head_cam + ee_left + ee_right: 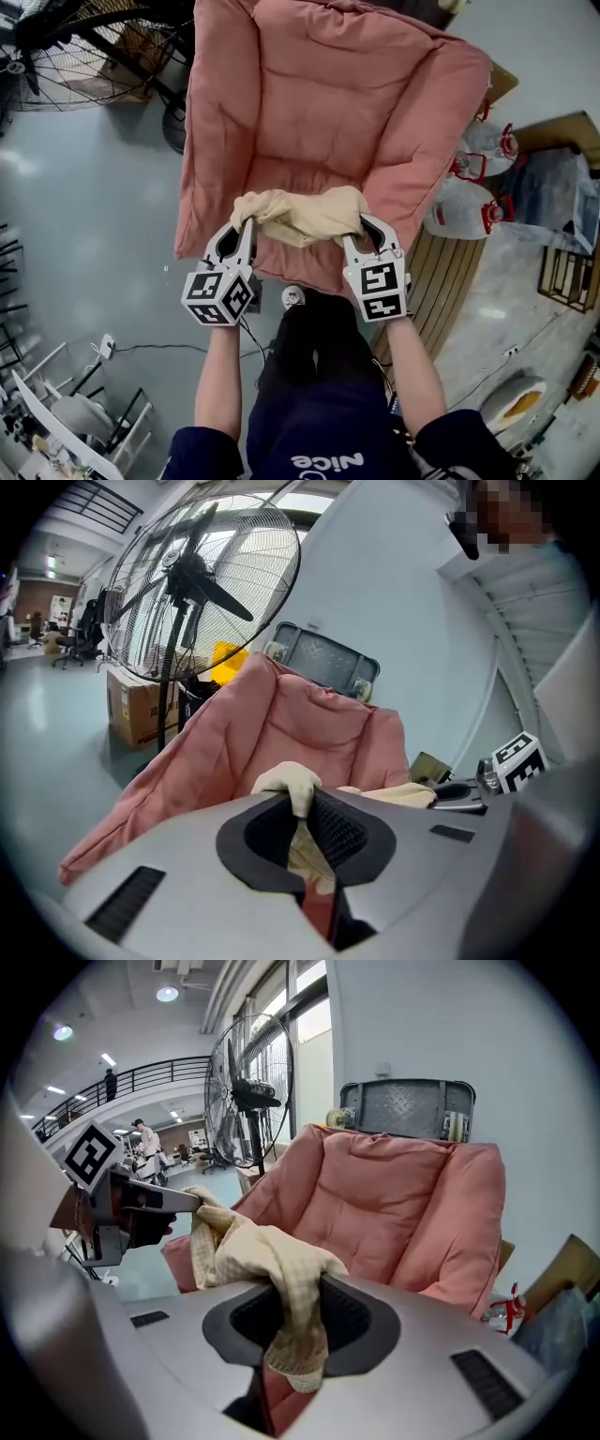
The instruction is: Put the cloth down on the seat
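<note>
A cream cloth (302,215) hangs bunched between my two grippers, just above the front of the pink padded seat (328,112). My left gripper (242,225) is shut on the cloth's left end (298,789). On the other side my right gripper (361,228) is shut on its right end (295,1307), which drapes down through the jaws. In the left gripper view the pink chair (281,733) fills the middle behind the jaws. The right gripper view shows the chair's back (403,1204) ahead, with the left gripper (183,1200) holding the cloth at the left.
A large standing fan (84,47) is at the chair's left. Clear jugs with red caps (473,178) and a wooden pallet (450,272) lie to the right. A cable (159,349) runs over the grey floor. A cardboard box (136,708) sits under the fan.
</note>
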Available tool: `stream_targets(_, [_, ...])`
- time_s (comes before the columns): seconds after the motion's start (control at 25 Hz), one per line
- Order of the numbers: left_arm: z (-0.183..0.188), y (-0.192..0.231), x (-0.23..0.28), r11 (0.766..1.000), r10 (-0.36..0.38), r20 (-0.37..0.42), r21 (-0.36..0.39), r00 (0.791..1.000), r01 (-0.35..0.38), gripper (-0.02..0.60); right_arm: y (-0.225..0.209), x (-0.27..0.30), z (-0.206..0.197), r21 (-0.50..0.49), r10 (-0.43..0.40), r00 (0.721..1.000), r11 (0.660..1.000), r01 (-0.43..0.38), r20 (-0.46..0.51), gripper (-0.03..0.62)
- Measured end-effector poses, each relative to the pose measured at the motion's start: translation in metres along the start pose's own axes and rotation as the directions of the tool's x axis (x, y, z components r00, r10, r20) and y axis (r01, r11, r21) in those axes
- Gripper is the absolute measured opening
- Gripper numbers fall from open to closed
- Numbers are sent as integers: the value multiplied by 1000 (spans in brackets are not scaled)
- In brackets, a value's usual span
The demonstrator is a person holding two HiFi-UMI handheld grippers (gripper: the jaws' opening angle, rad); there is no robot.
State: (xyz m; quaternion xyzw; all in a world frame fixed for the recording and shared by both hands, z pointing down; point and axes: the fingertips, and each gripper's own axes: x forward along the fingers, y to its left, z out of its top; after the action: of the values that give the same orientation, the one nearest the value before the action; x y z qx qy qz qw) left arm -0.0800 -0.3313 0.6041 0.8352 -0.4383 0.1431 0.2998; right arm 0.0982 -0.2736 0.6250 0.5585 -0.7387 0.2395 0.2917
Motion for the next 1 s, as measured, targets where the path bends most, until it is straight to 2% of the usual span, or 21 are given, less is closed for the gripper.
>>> stream_targets(0.56, [-64,56,58,997,46,-92,-58,995,-51,44,8,86,-53,59,46,995,997,-40,-93,117])
stream_targets(1.0, [-112,79,88,989,76,-136,-112,988,-92,44,14,134,-94,118,78,984,991,-59,-159,117])
